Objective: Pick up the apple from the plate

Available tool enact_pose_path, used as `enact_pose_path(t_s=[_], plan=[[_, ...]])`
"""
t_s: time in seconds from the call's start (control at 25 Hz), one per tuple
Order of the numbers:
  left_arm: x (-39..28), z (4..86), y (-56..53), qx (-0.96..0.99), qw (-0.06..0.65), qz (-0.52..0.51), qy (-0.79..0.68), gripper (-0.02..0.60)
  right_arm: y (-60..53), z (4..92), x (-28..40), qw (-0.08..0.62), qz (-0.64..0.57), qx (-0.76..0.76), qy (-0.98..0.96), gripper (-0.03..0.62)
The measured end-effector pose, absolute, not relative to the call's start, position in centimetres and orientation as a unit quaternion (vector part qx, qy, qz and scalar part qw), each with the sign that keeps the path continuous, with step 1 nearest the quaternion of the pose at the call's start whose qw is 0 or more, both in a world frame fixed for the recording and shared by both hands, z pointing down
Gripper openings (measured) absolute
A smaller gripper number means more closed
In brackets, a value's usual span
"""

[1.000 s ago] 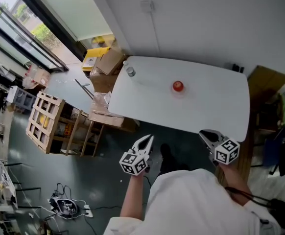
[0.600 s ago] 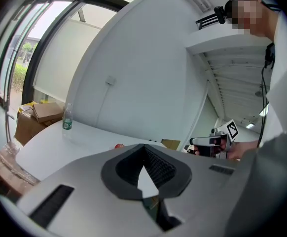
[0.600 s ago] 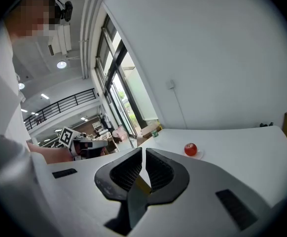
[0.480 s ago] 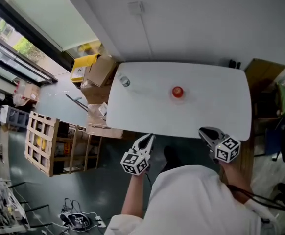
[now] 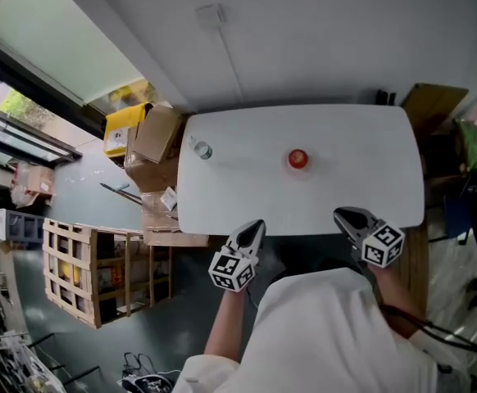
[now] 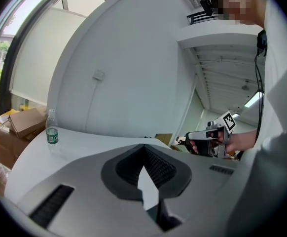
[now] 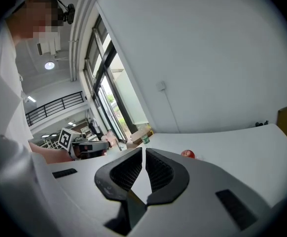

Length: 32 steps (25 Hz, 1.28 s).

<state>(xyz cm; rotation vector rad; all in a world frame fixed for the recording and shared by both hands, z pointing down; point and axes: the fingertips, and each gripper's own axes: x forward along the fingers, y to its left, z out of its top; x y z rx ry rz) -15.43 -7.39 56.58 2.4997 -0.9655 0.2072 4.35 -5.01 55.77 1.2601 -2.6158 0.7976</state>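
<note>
A red apple (image 5: 297, 159) sits near the middle of the white table (image 5: 361, 162); its pale plate hardly stands out from the tabletop. The right gripper view shows the apple (image 7: 187, 154) small, just past the right jaw. My left gripper (image 5: 256, 224) hovers at the table's near edge, left of the apple, with its jaws shut and nothing in them (image 6: 144, 146). My right gripper (image 5: 340, 214) is at the near edge to the apple's right, its pads together and nothing between them (image 7: 143, 149). Both are well short of the apple.
A small clear bottle (image 5: 202, 150) with a green label stands at the table's far left corner (image 6: 52, 132). Cardboard boxes (image 5: 152, 136) and a wooden crate (image 5: 83, 270) lie left of the table. A brown cabinet (image 5: 429, 102) stands at the right, a white wall behind.
Both grippers have moved forward from over the floor to the table's near edge. The table and apple sit more squarely in the head view. Jaws stay shut.
</note>
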Motion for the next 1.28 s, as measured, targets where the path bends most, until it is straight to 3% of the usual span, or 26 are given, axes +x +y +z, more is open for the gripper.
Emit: enact_pose_path(t_s=[0.92,1.28], plan=[[-7.8,60.6,-15.9,0.896,0.246,0.111,-0.352,0.006,-10.2,58.3,9.0,0.101,0.308,0.407,-0.854,0.046],[-3.6,65.4,-21.3,0.885,0.263,0.143,-0.357,0.088,-12.4,60.4,11.3,0.121,0.331,0.375,-0.857,0.046]])
